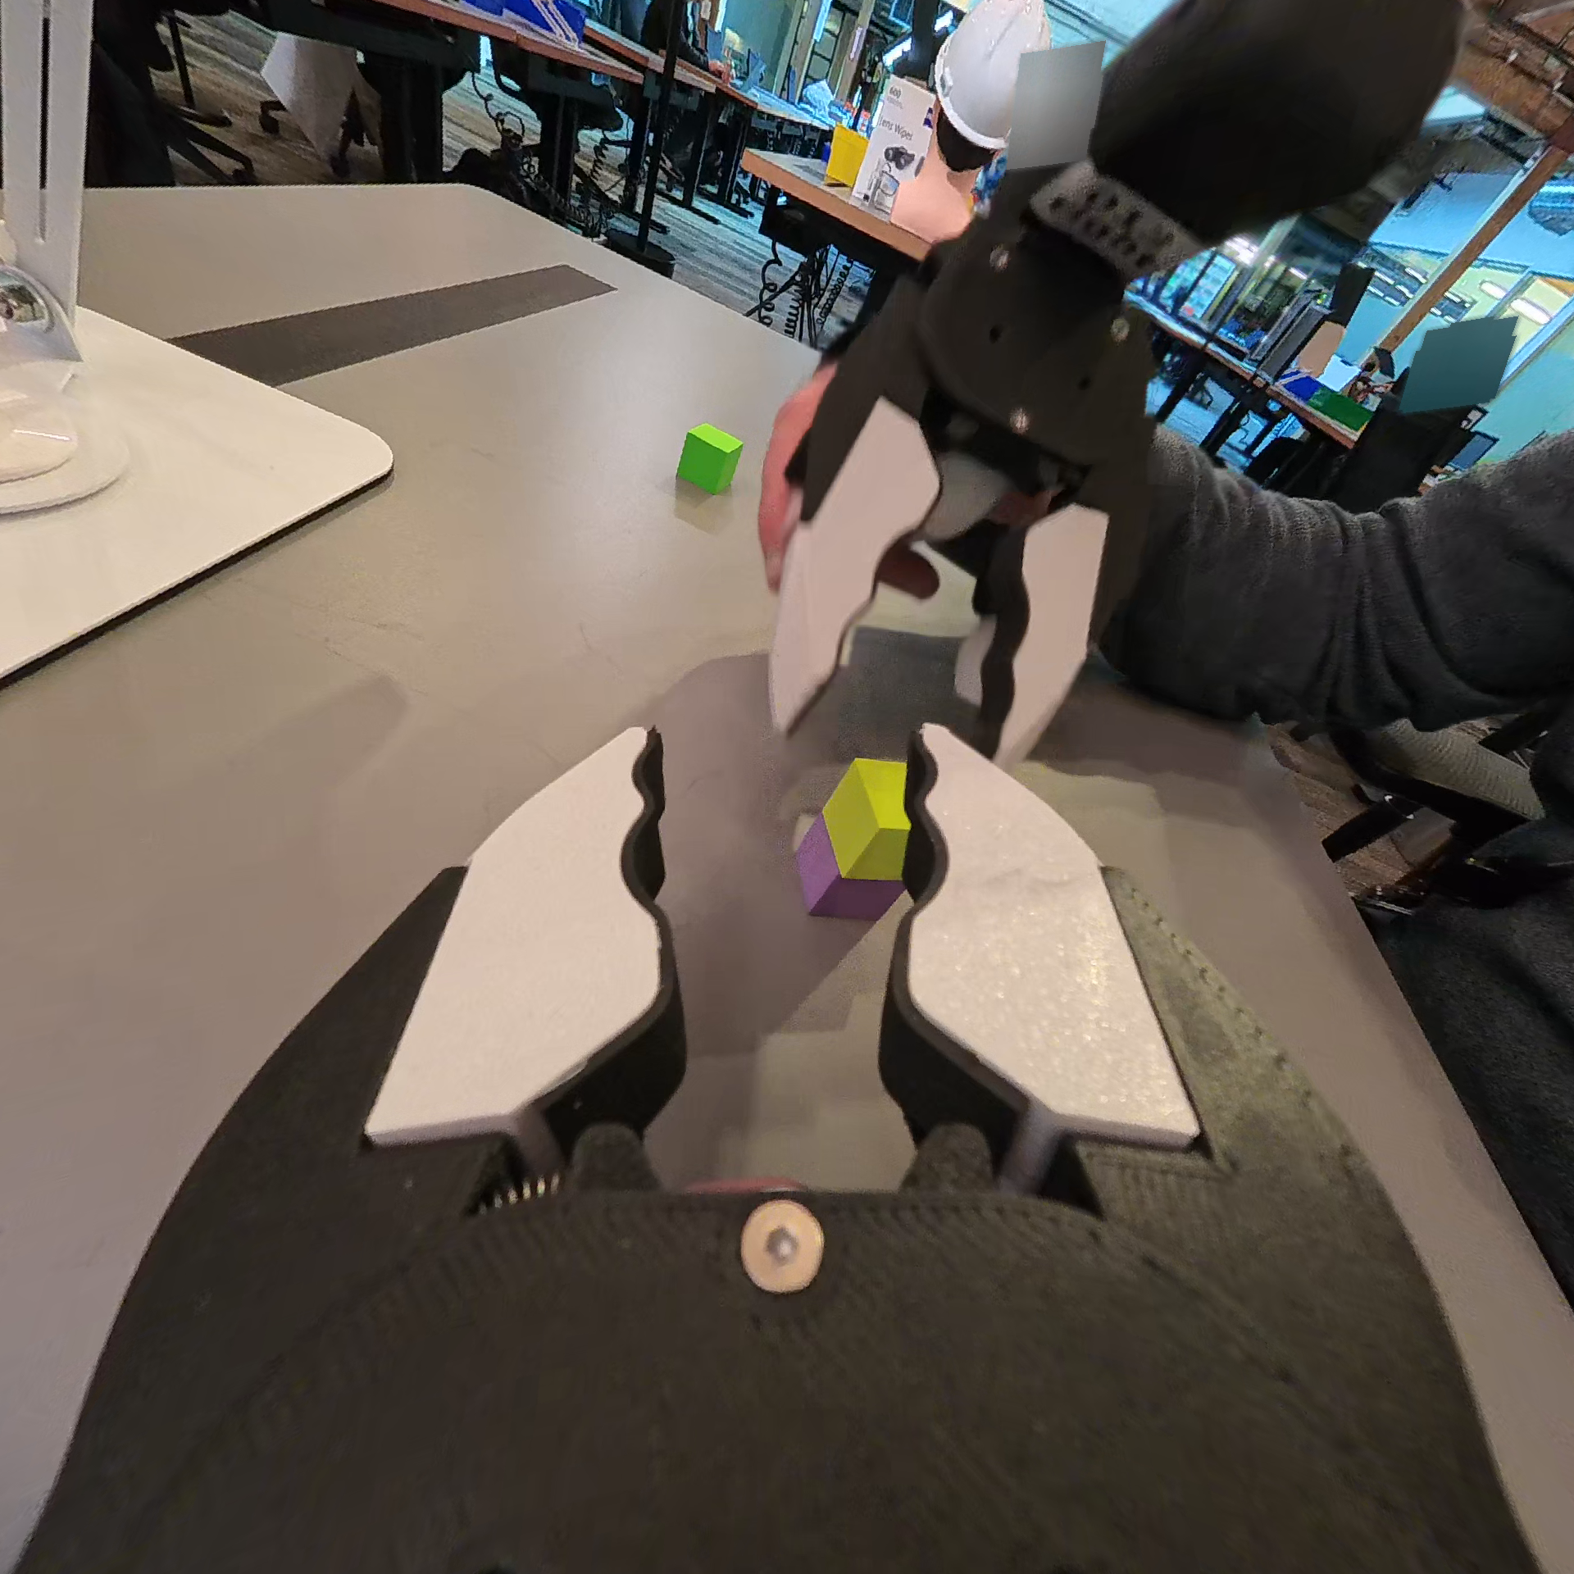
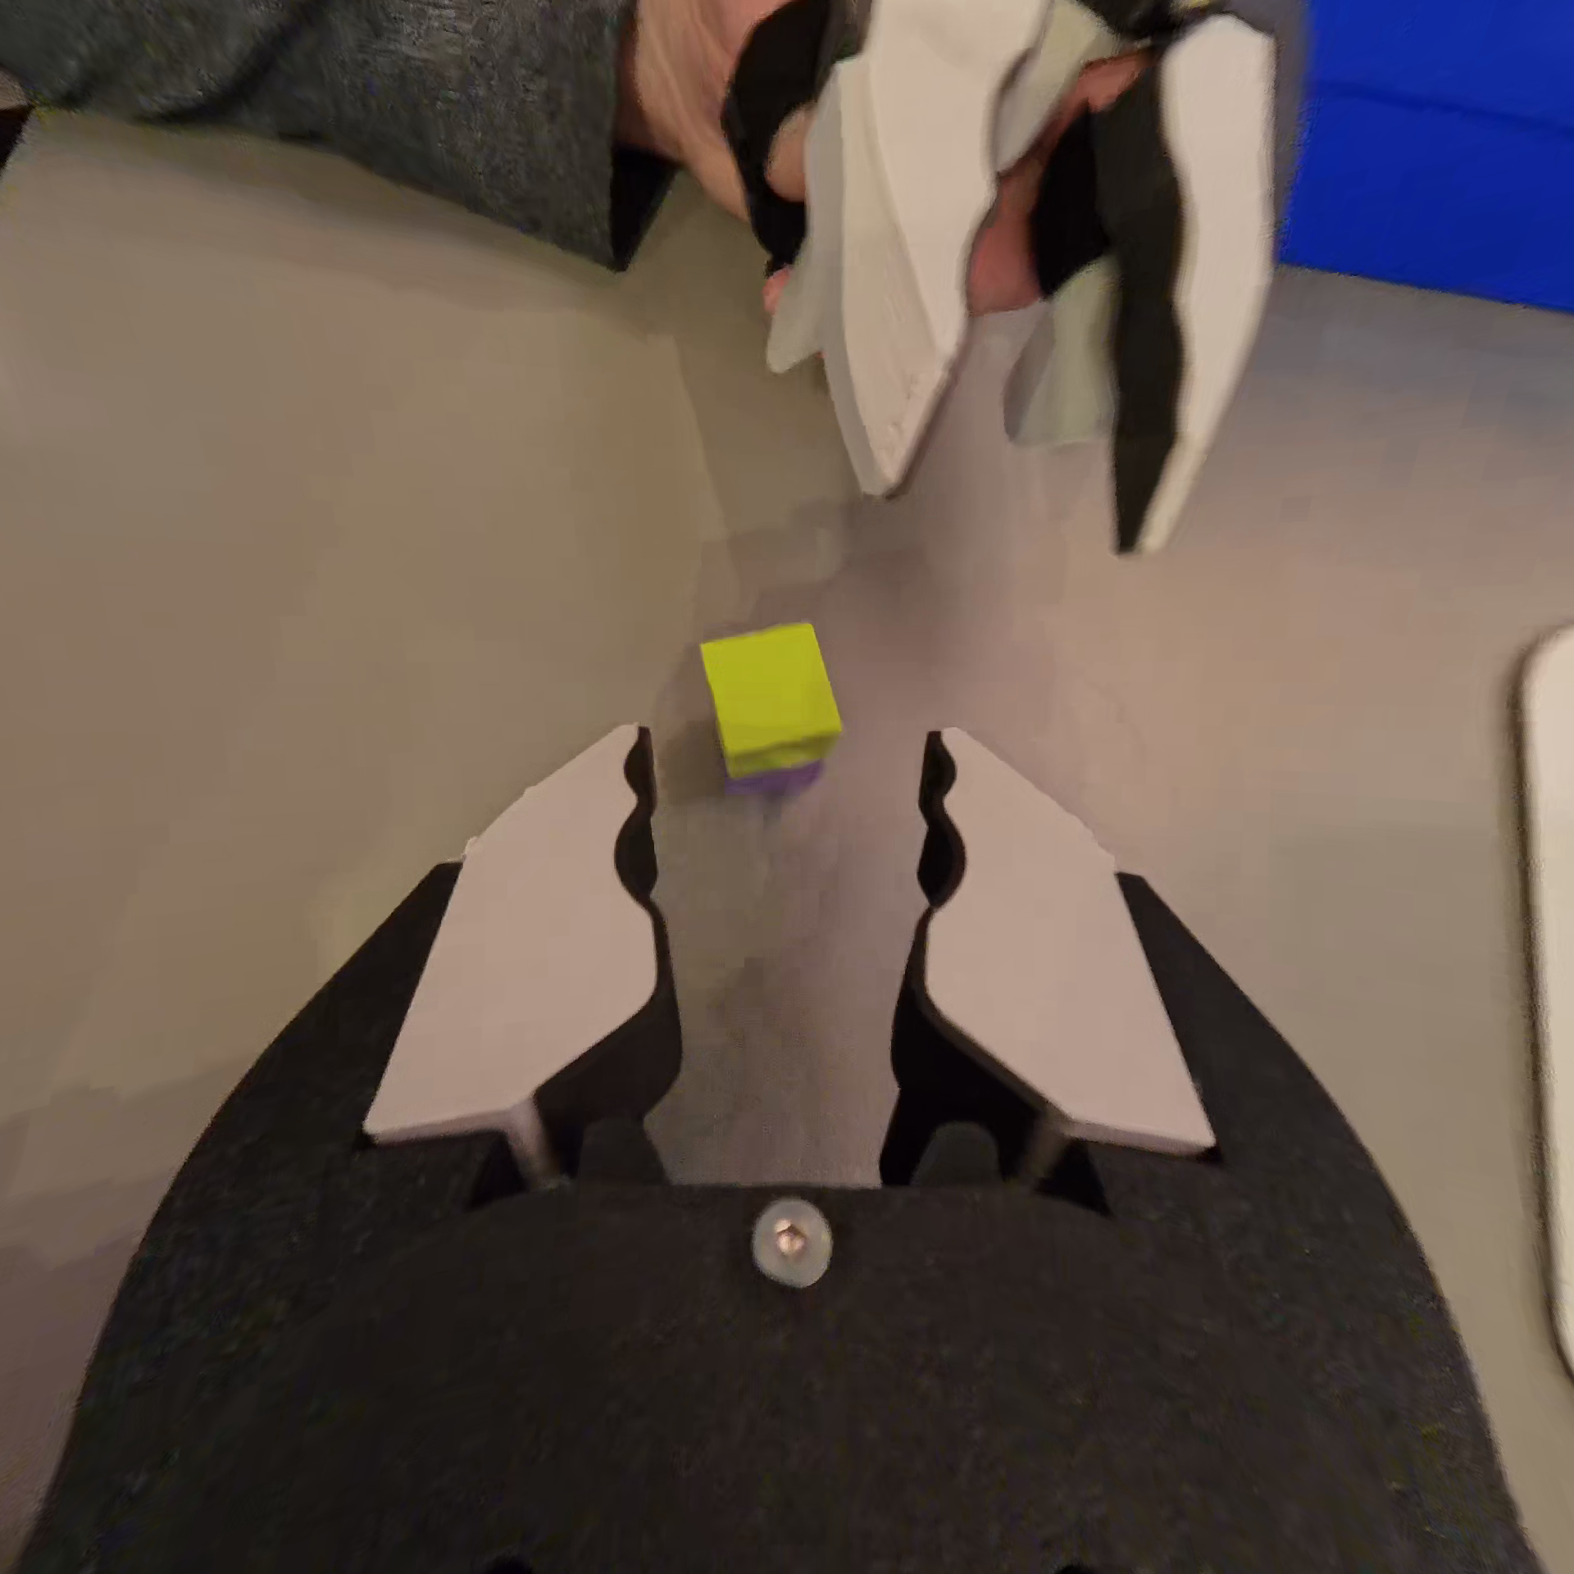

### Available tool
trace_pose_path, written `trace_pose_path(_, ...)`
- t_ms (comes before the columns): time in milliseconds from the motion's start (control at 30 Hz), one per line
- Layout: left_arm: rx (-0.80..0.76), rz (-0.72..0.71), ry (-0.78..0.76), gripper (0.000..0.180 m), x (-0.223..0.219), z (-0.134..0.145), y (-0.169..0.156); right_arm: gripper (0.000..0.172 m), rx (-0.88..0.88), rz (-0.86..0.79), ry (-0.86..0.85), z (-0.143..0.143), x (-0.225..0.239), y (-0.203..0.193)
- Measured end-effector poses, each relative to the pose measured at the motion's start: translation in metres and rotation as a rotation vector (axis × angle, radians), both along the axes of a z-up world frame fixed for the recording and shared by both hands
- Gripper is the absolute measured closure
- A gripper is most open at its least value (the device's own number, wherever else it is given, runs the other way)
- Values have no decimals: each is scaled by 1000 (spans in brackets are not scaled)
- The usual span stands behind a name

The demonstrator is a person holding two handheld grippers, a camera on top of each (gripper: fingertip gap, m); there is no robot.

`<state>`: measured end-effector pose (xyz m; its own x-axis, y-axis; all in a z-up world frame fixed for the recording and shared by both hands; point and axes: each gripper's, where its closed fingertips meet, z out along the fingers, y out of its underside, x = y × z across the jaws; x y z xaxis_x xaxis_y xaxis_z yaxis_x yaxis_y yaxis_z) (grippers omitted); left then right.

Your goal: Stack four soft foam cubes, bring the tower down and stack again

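A yellow-green cube [image 1: 869,816] sits on a purple cube [image 1: 839,886] on the grey table [image 1: 511,596]; the pair also shows in the right wrist view, the yellow-green cube [image 2: 769,697] above the purple cube [image 2: 771,779]. My left gripper [image 1: 784,749] is open and empty, just short of the stack, which stands beyond its fingers near the right one. My right gripper [image 2: 788,749] is open and empty, above the stack; it also shows in the left wrist view [image 1: 894,732]. A green cube [image 1: 709,457] lies farther off on the table.
A white base plate [image 1: 170,477] with a glass dome [image 1: 43,375] stands at the left, its edge also in the right wrist view [image 2: 1546,937]. A blue box [image 2: 1439,145] is at the far side. The person's grey sleeve [image 1: 1320,596] rests at the right table edge. Left tips to right tips: about 6 centimetres. The purple cube [image 1: 839,886] lies around 4 centimetres away from my right fingertips.
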<state>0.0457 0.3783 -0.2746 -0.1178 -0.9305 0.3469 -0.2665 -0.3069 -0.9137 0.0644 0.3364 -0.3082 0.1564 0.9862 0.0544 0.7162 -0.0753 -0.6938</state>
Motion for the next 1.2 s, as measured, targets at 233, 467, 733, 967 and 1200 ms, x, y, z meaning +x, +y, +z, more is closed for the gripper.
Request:
trace_pose_path(233,2,-1,1,127,0,0,0,121,123,-311,-80,43,122,23)
trace_pose_path(467,-3,1,0,127,0,0,1,119,95,-414,-348,30,234,24)
trace_pose_path(733,-10,7,-4,127,0,0,2,112,2,-433,-453,-2,270,25)
trace_pose_path(967,-13,8,-8,127,0,1,2,120,-1,-426,-552,-24,273,34)
trace_pose_path(1200,-17,5,-8,127,0,1,2,144,-4,-425,-536,-25,268,36)
